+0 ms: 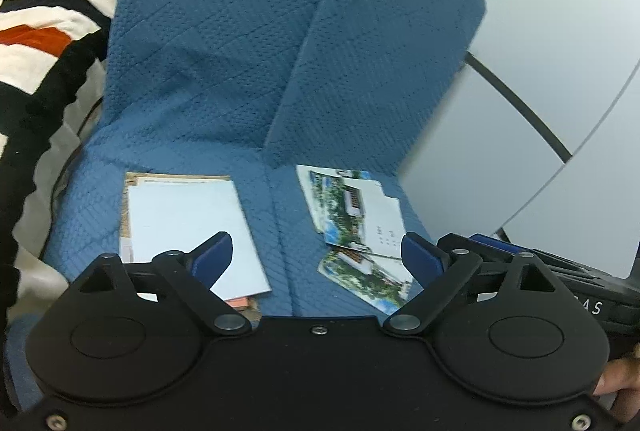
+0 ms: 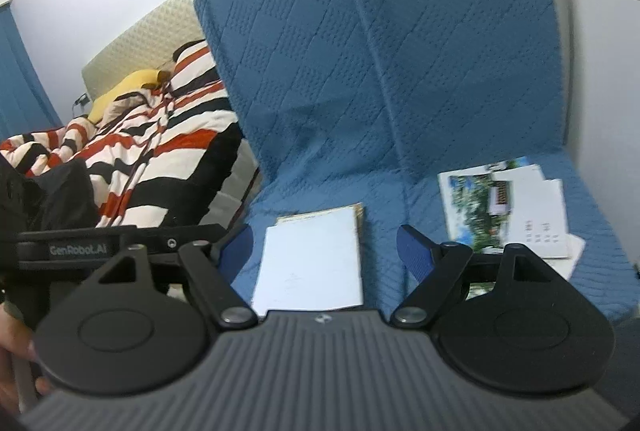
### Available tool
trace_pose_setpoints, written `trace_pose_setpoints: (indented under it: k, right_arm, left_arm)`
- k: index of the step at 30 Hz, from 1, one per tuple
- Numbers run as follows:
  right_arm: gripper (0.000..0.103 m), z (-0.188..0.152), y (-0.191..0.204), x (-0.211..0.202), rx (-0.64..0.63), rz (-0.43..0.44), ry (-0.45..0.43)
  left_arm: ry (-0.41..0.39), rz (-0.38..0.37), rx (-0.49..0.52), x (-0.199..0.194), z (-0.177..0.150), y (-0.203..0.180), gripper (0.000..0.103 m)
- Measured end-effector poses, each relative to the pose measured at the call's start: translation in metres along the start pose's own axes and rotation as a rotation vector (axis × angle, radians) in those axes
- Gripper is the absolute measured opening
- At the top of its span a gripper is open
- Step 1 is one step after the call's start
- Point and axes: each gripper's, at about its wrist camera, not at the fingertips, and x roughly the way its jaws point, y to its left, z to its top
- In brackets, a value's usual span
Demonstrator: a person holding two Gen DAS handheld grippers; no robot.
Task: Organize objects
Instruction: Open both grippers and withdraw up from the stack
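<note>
A neat stack of cards with a plain white top (image 1: 188, 227) (image 2: 316, 259) lies on the left part of the blue quilted seat (image 1: 276, 191) (image 2: 384, 191). To its right, a loose heap of picture postcards and white cards (image 1: 356, 227) (image 2: 508, 207) lies fanned out. My left gripper (image 1: 316, 251) hovers above the seat between the two piles, jaws wide apart and empty. My right gripper (image 2: 326, 243) hangs over the white stack, also open with nothing in it. In the left wrist view, the right gripper's body (image 1: 560, 271) shows at the right edge.
The blue chair's tall backrest (image 1: 248, 31) (image 2: 380, 51) rises behind the cards. A red, white and black striped blanket (image 1: 44, 11) (image 2: 152, 147) lies on a bed to the left, with a yellow pillow (image 2: 124, 87). A pale wall (image 1: 560, 31) stands to the right.
</note>
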Motion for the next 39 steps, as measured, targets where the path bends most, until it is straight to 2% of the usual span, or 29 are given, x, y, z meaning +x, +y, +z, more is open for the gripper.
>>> trace_pose_setpoints:
  k: [2, 8, 23, 30, 39]
  right_arm:
    - [0.083, -0.003, -0.005, -0.010, 0.004, -0.014, -0.012]
    - [0.086, -0.015, -0.021, -0.031, 0.028, -0.064, -0.032]
    - [0.086, -0.047, -0.077, -0.066, 0.072, -0.208, -0.023]
    - [0.086, -0.057, -0.101, -0.071, 0.110, -0.232, -0.022]
    - [0.086, -0.068, -0.131, -0.069, 0.159, -0.248, -0.025]
  left_arm:
    - [-0.006, -0.005, 0.016, 0.001, -0.005, -0.010, 0.096]
    - [-0.006, -0.006, 0.040, 0.007, -0.022, -0.033, 0.099]
    - [0.065, -0.048, 0.076, 0.043, -0.055, -0.082, 0.099]
    - [0.099, -0.061, 0.075, 0.063, -0.061, -0.105, 0.099]
    - [0.121, -0.043, 0.084, 0.087, -0.064, -0.124, 0.100]
